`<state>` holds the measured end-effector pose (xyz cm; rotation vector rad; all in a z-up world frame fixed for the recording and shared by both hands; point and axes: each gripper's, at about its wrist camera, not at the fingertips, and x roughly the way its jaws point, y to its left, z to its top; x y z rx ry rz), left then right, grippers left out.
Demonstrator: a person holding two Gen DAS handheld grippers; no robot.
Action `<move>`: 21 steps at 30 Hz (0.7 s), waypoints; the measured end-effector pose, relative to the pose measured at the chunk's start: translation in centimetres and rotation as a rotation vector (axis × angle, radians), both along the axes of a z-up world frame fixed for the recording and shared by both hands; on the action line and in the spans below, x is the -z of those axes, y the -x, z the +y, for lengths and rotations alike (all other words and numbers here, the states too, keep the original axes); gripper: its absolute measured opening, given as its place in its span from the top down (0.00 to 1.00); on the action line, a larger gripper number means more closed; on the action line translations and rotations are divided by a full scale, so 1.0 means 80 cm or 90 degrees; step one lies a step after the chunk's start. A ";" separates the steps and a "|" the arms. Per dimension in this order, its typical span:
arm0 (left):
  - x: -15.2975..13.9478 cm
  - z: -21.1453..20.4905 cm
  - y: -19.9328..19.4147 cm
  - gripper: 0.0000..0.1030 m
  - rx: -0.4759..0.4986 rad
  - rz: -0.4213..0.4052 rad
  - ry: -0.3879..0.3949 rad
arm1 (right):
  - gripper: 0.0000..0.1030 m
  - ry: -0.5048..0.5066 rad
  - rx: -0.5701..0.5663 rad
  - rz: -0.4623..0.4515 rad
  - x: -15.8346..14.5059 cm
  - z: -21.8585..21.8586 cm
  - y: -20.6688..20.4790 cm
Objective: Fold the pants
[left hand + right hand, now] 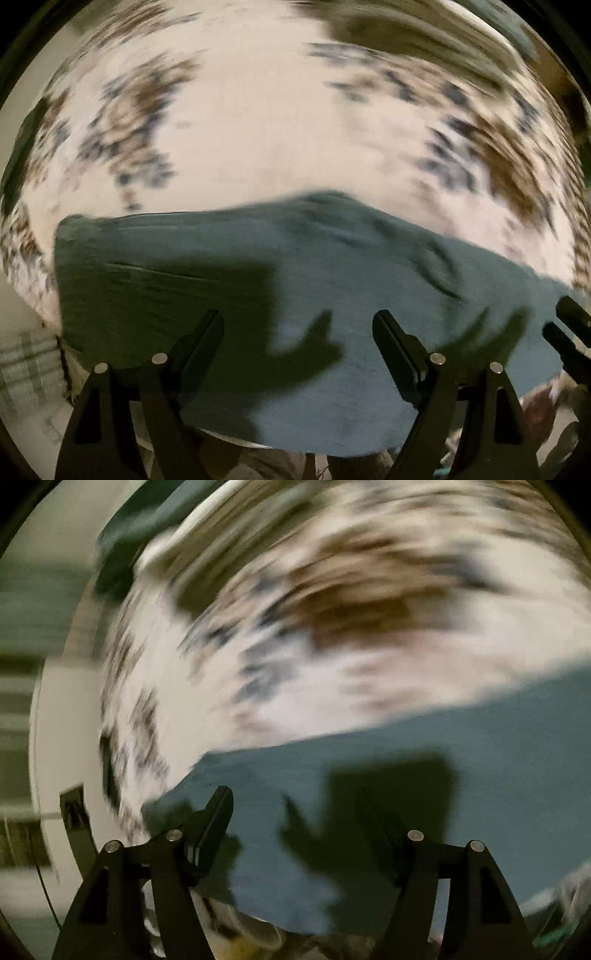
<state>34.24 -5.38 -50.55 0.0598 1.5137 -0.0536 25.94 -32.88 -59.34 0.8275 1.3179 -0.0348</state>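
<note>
In the left wrist view, a pale green-and-white plaid cloth (26, 365) shows at the lower left edge of the frame, blurred and partly cut off. Just right of it begins the dusty teal-blue pair of pants (295, 266), spread flat as a wide band across the lower half of the frame, its upper edge running from the left side toward the right edge and its surface marked by a few shallow creases. The pants lie on a cream bed cover with brown and grey-blue blotched patterning (258, 122), which fills the upper two thirds of the frame and is heavily smeared by motion. The black two-finger left gripper (297, 332) rises from the bottom edge with its fingers spread wide apart and nothing between them, poised above the teal fabric, on which dark shadows of the tools fall. At the lower right edge of that frame the black tips of the right gripper (569, 332) are visible over the right end of the pants. In the right wrist view, a white wall or frame (62, 720) curves down the left side, too blurred to identify further. The cream patterned cover (332, 646) fills the upper middle, and the pants (480, 746) cover the lower right, their edge slanting up toward the right. The right gripper (317, 812) holds its fingers wide apart, empty, above the fabric.
</note>
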 end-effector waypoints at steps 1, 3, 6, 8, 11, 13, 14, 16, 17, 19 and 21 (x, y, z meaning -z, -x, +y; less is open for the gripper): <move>-0.001 -0.025 0.009 0.21 0.021 0.005 0.006 | 0.31 0.016 0.040 0.010 -0.004 -0.022 0.022; 0.002 -0.070 0.027 0.21 0.056 0.017 0.022 | 0.31 0.044 0.140 0.031 -0.006 -0.080 0.080; 0.015 -0.151 0.060 0.21 0.107 0.042 0.053 | 0.31 0.061 0.303 0.079 0.006 -0.198 0.192; 0.029 -0.203 0.082 0.20 0.140 0.056 0.067 | 0.31 0.045 0.383 0.082 0.020 -0.263 0.248; 0.056 -0.271 0.108 0.21 0.190 0.070 0.067 | 0.31 0.021 0.463 0.075 0.055 -0.328 0.308; 0.076 -0.300 0.114 0.21 0.215 0.061 0.042 | 0.31 -0.018 0.491 0.034 0.082 -0.361 0.327; 0.084 -0.311 0.117 0.21 0.223 0.058 0.031 | 0.31 -0.031 0.499 0.025 0.095 -0.370 0.330; 0.101 -0.324 0.116 0.20 0.229 0.063 0.011 | 0.31 -0.061 0.526 0.003 0.119 -0.392 0.335; 0.106 -0.326 0.114 0.17 0.226 0.063 0.004 | 0.31 -0.073 0.537 -0.010 0.126 -0.396 0.337; 0.111 -0.323 0.106 0.10 0.214 0.057 0.012 | 0.32 -0.075 0.544 -0.057 0.124 -0.399 0.340; 0.114 -0.322 0.101 0.04 0.208 0.057 0.019 | 0.40 -0.066 0.497 -0.097 0.114 -0.397 0.332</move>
